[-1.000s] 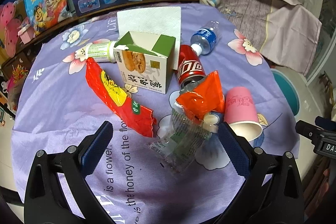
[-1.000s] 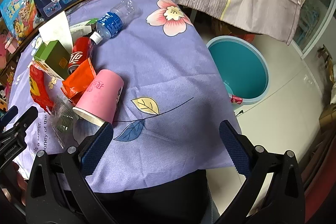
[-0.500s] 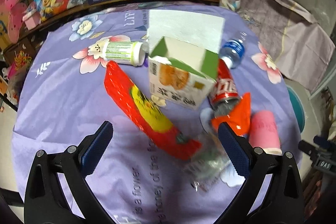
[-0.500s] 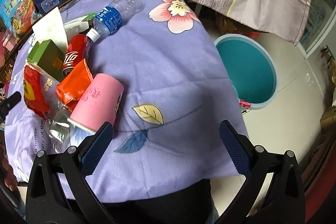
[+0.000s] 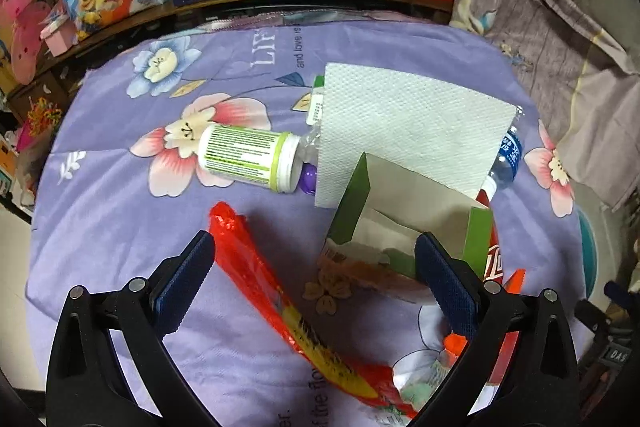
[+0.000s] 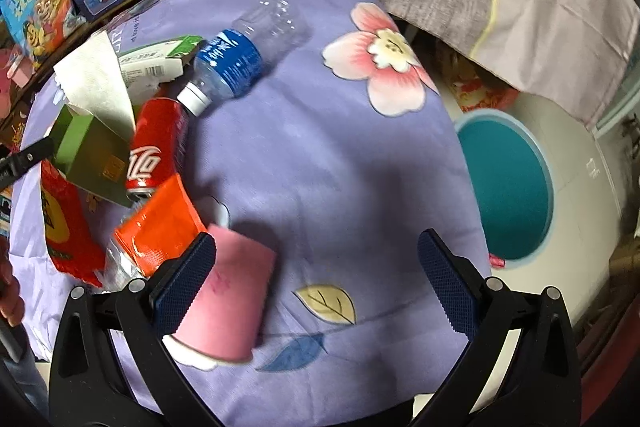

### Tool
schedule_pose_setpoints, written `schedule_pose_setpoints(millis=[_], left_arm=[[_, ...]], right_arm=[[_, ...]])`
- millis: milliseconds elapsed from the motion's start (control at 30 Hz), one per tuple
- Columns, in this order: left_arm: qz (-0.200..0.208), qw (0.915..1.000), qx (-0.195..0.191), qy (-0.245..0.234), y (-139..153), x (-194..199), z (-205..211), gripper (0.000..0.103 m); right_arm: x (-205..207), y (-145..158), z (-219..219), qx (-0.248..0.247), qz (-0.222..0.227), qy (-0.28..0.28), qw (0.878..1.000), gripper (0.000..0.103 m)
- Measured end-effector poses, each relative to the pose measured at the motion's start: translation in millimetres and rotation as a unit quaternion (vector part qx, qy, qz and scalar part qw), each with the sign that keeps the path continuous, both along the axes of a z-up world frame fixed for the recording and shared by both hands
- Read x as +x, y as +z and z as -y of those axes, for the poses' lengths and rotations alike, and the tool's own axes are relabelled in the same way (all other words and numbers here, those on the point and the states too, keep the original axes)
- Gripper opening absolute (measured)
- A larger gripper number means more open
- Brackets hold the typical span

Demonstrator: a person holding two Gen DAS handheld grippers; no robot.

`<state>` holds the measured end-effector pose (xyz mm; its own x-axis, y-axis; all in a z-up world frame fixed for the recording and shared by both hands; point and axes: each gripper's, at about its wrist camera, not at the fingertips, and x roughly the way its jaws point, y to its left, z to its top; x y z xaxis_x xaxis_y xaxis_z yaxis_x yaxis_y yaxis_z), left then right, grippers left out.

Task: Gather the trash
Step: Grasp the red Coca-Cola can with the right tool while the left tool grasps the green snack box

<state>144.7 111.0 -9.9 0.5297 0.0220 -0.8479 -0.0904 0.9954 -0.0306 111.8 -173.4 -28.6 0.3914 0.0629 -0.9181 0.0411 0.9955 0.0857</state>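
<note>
My left gripper [image 5: 314, 269], jaws spread and empty, had advanced over the purple tablecloth [image 5: 120, 227] since a second earlier, straddling the red wrapper [image 5: 256, 271], which ran diagonally from far-left to near-right. My right gripper [image 6: 316, 277], also spread, had closed on the pink cup [image 6: 228, 307], lying with its mouth toward me.

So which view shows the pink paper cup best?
The right wrist view: the pink paper cup lies on its side there, partly behind the right tongs' finger. The left wrist view does not show it.
</note>
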Motion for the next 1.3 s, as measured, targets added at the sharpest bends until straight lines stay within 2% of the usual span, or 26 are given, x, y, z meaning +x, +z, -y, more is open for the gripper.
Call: schedule_pose_setpoints(millis=[67,367,600,767,900,967,1033,1100,1133,1167,1267,1300], left_arm=[[-0.003,0.9999,0.017,-0.001,-6.0,1.0,-1.1,0.100],[-0.024,0.9992,0.011,-0.029,-33.3,-19.2,-17.9,0.100],[-0.027,0.9986,0.006,-0.046,-34.8,-27.2,-31.6,0.100],[-0.031,0.9981,0.000,-0.054,-38.7,-29.0,-42.4,0.100],[-0.032,0.9975,0.004,-0.063,-40.4,-29.1,-48.0,0.100],[-0.032,0.9968,0.010,-0.073,-40.7,-29.2,-48.1,0.100],[-0.033,0.9959,0.016,-0.083,-42.5,-29.0,-46.3,0.100],[-0.032,0.9944,0.025,-0.097,-45.0,-29.1,-42.0,0.099],[-0.033,0.9936,0.028,-0.104,-46.2,-29.1,-39.3,0.099],[-0.033,0.9924,0.031,-0.114,-47.9,-29.8,-35.3,0.098],[-0.035,0.9890,0.041,-0.138,-52.6,-31.3,-22.3,0.085],[-0.035,0.9882,0.043,-0.143,-54.1,-31.9,-18.9,0.072]], right_arm=[[6.7,0.3,-3.8,0.002,-0.003,0.002,1.000,0.097],[33.0,-2.7,-41.7,0.017,-0.024,0.042,0.999,0.097],[62.8,-7.8,-88.7,0.030,-0.039,0.093,0.994,0.097],[87.5,-21.7,-107.9,0.058,-0.059,0.097,0.992,0.096],[101.7,-34.2,-117.4,0.090,-0.087,0.099,0.987,0.080],[105.8,-40.8,-124.3,0.099,-0.098,0.107,0.984,0.076],[108.4,-47.8,-129.2,0.104,-0.110,0.112,0.982,0.067],[109.5,-56.2,-131.7,0.113,-0.122,0.115,0.979,0.051],[108.8,-58.9,-132.4,0.114,-0.126,0.117,0.978,0.046],[108.2,-60.2,-132.4,0.117,-0.124,0.117,0.978,0.045],[104.7,-55.9,-133.1,0.118,-0.118,0.122,0.978,0.045],[102.8,-53.0,-132.3,0.119,-0.114,0.123,0.979,0.045]])
